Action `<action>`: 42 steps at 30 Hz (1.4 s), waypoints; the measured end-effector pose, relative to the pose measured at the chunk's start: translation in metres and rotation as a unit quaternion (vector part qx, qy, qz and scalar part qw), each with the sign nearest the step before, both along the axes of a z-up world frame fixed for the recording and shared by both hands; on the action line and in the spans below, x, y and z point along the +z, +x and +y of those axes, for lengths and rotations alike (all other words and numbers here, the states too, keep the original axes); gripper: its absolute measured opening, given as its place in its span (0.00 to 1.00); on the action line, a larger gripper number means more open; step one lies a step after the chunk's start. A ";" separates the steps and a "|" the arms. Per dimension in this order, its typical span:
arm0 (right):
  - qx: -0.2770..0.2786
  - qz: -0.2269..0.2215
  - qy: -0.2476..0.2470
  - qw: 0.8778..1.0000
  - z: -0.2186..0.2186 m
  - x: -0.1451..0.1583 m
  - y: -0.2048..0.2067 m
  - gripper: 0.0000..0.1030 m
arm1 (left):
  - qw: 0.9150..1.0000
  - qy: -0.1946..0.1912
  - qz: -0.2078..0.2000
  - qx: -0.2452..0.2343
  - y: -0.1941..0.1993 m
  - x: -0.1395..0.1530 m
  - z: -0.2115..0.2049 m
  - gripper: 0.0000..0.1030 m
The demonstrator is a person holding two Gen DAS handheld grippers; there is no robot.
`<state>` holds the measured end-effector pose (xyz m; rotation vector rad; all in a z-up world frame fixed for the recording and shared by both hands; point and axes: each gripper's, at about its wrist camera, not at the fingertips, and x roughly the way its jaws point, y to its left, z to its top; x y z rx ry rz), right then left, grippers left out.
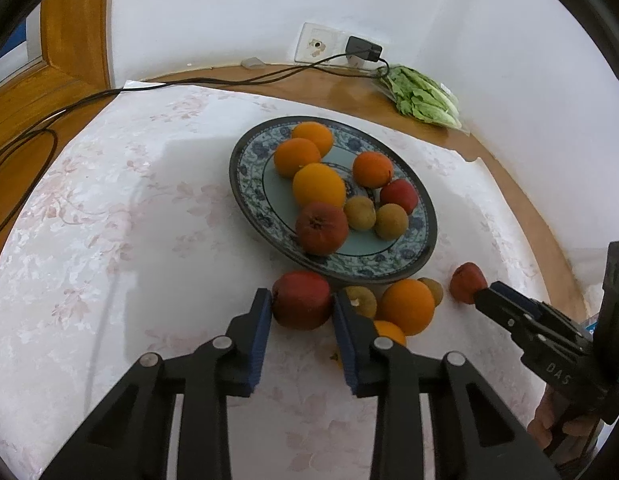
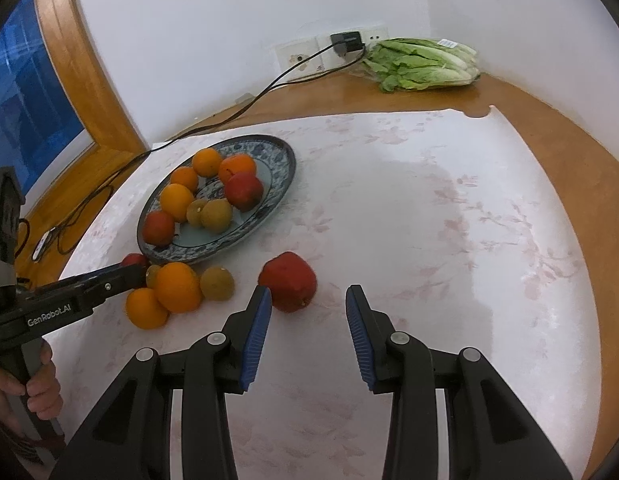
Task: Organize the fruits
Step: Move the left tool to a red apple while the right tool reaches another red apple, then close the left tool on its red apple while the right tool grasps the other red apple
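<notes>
My left gripper (image 1: pixel 301 295) is shut on a red apple (image 1: pixel 301 312) that rests on the cloth just in front of the blue patterned plate (image 1: pixel 389 269). The plate (image 2: pixel 281 160) holds several oranges, two red apples and two brown-green fruits. Beside the held apple lie two loose oranges (image 1: pixel 407 306) and two brown-green fruits (image 1: pixel 361 300). My right gripper (image 2: pixel 307 300) stands open over the cloth. A second loose red apple (image 2: pixel 287 286) lies at its tips, close to the left finger, and the pads are not pressing on it. In the right wrist view the left gripper (image 2: pixel 135 271) comes in from the left.
A bag of lettuce (image 2: pixel 421 64) lies at the back of the wooden table by the wall. A charger (image 1: pixel 363 50) is plugged in there, and its black cable (image 1: pixel 89 100) trails off left. A hand (image 2: pixel 41 380) holds the left gripper's handle. The flowered cloth (image 2: pixel 429 200) stretches right.
</notes>
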<state>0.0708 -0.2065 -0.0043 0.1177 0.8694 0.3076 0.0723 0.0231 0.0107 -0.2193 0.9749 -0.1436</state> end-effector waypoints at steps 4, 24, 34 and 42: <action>0.008 -0.001 -0.006 1.000 0.006 -0.001 0.002 0.39 | 1.000 0.001 0.000 0.003 -0.001 0.000 0.001 0.31; 0.021 0.005 -0.006 1.000 0.017 -0.010 0.010 0.38 | 1.000 0.004 0.003 0.023 -0.011 0.004 0.010 0.31; 0.013 0.007 -0.009 1.000 0.017 -0.009 0.010 0.33 | 1.000 0.002 0.000 0.030 -0.019 0.008 0.015 0.31; 0.018 0.000 -0.006 1.000 0.022 0.001 -0.002 0.33 | 0.999 -0.006 -0.007 0.032 -0.024 0.013 0.021 0.31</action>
